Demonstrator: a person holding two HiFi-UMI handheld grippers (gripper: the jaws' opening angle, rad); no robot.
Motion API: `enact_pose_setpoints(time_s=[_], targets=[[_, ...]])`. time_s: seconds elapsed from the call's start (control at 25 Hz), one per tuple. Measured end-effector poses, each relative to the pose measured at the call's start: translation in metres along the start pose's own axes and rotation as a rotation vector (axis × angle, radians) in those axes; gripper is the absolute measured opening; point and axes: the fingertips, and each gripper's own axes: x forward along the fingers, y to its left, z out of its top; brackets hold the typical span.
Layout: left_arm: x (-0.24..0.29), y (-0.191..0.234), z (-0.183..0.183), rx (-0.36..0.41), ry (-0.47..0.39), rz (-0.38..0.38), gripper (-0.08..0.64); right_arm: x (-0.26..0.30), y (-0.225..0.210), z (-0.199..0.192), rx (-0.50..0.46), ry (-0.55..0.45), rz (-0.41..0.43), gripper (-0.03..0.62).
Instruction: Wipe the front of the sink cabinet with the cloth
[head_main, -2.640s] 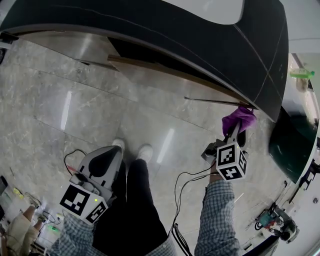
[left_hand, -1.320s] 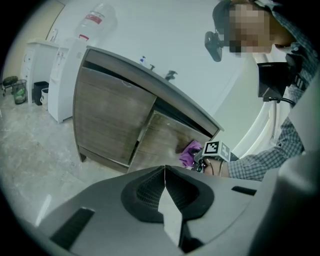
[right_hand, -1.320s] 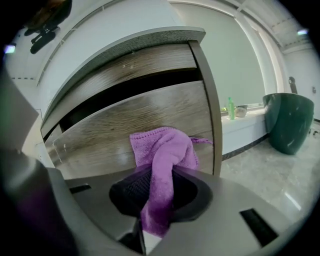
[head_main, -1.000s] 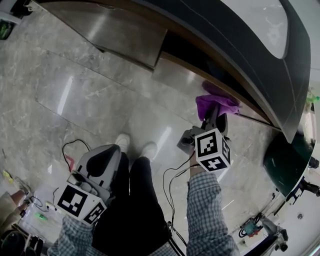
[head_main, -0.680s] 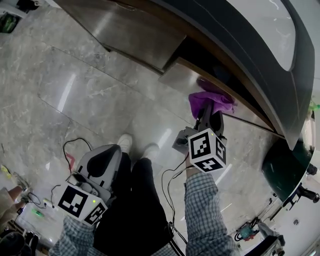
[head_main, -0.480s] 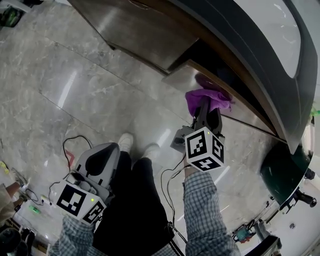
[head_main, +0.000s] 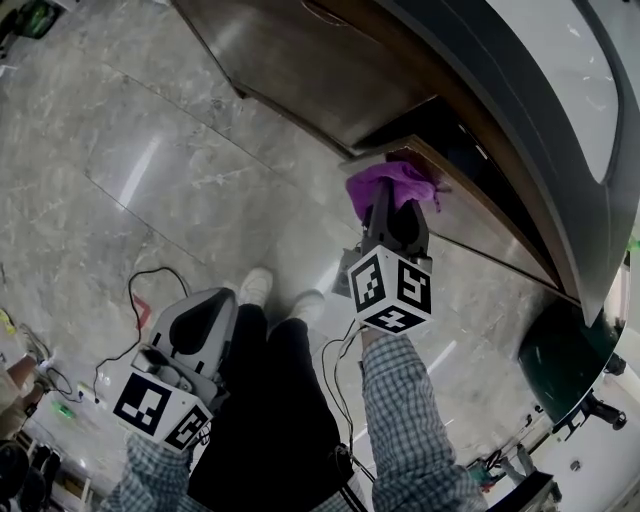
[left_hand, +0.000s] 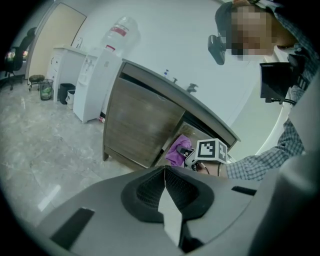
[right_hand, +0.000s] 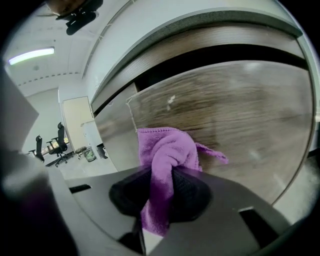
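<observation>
The right claw (head_main: 392, 205) pinches the purple cloth (head_main: 388, 182) as a bunched wad. Its jaws are closed on the cloth's middle, a tail hangs below, and the wad appears pressed to the cabinet front (right_hand: 240, 110) at about one o'clock in the head view, near a panel's left edge. The left claw (head_main: 205, 312) hangs idle at seven o'clock beside the person's leg, jaws pressed together on nothing. The wiping looks under way. To do it well, I judge the wad should be held flat to the panel with light, even pressure, in overlapping strokes along the grain — hard jaw tips kept off the finish. The cloth is soft, looped microfibre, crumpled into folds. The panel is smooth, glossy wood-grain under a dark curved bench top (head_main: 510, 100) — the floor (head_main: 150, 150) is polished grey stone tile.
</observation>
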Motion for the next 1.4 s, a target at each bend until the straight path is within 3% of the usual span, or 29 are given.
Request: enact_pose_setpoints(time_s=[0.32,0.48,0.96,1.4], targets=[[0.002,0.007,-0.004,0.007,0.014,0.014,0.015,0.013,0.055,-0.032,-0.155,0.077,0.154,0.083],[0.006,0.001,-0.004,0.01,0.016,-0.004,0.015,0.016,0.065,-0.052,-0.202,0.115,0.191,0.082],[0.012,0.003,-0.012,0.025,0.048,-0.007,0.015,0.031,0.019,-0.083,-0.259,0.167,0.107,0.081],[0.027,-0.018,-0.01,0.059,0.072,-0.041,0.015,0.021,-0.053,-0.07,-0.245,0.155,-0.029,0.082]])
